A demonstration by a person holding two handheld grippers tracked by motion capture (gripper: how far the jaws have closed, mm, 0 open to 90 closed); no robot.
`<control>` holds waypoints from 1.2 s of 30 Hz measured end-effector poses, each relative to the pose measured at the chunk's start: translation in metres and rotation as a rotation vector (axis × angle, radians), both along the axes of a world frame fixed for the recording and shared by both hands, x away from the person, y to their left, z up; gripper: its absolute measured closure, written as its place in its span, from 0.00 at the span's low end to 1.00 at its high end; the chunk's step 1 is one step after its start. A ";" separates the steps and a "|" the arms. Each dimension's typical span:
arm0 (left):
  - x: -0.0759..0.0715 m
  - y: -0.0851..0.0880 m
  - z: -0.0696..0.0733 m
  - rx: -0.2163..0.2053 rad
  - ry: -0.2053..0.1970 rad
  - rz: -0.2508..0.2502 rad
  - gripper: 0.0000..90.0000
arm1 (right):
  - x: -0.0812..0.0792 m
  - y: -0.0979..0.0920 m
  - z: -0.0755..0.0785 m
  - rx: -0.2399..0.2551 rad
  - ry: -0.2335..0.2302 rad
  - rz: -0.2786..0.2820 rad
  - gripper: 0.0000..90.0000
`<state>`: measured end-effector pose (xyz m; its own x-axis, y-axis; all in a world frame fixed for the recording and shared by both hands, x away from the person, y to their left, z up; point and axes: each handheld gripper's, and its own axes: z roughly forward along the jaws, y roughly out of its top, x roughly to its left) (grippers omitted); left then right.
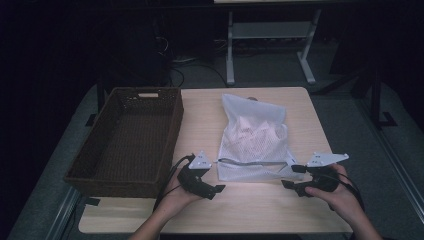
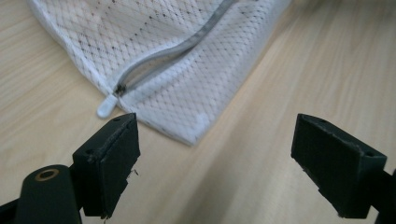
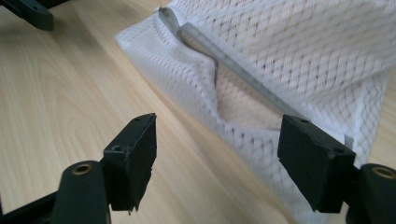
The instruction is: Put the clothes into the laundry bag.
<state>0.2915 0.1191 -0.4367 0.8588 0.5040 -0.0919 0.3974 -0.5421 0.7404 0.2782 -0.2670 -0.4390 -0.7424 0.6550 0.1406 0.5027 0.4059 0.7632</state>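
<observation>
Plainly, with both the left gripper (image 1: 214, 186) and right gripper (image 1: 290, 176) spread and empty at the frame's bottom, the half-open zipper (image 1: 252, 162) of the mesh bag (image 1: 252, 137) could probably snag.

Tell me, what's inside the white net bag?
Through the white mesh laundry bag something pale and pinkish, like crumpled cloth, shows faintly. The mesh blurs it, so what it is cannot be told. The grey zipper gapes partly open.
</observation>
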 end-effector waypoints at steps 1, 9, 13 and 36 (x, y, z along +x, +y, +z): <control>-0.002 0.002 0.000 -0.001 -0.001 0.002 0.16 | -0.003 -0.002 -0.001 0.001 0.000 0.000 0.30; -0.025 0.012 -0.008 0.023 0.005 0.011 0.12 | -0.021 -0.013 -0.001 -0.002 -0.015 -0.019 0.29; -0.033 0.017 -0.012 0.030 0.010 0.008 0.12 | -0.030 -0.019 -0.004 0.000 -0.016 -0.041 0.29; -0.045 0.031 -0.022 0.042 -0.026 -0.013 0.12 | -0.053 -0.032 -0.027 -0.025 -0.021 -0.069 0.25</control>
<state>0.2465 0.1499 -0.4588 0.8670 0.4959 -0.0485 0.3711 -0.5776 0.7271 0.2254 -0.2991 -0.4656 -0.6981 0.7079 0.1079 0.5138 0.3901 0.7641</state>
